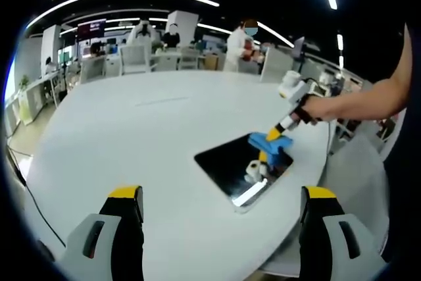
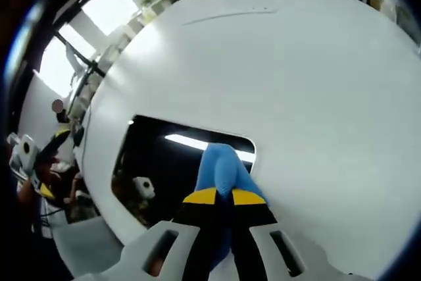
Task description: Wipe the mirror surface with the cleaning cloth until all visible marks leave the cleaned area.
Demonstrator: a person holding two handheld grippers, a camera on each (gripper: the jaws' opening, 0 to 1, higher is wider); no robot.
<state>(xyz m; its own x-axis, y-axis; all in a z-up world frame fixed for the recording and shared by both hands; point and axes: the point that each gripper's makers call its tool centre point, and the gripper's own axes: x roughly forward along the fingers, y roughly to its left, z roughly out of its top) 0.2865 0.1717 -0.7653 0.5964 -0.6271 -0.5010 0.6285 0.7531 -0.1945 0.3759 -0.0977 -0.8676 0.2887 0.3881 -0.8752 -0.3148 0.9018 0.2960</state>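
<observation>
Large round white table (image 1: 131,136); flat rectangular dark mirror (image 1: 227,162) lying on it near right edge; blue cleaning cloth (image 2: 222,170) pressed on mirror's right part, clamped between closed jaws of right gripper (image 2: 222,197); left gripper (image 1: 220,197) near, jaws spread wide, holding nothing.
</observation>
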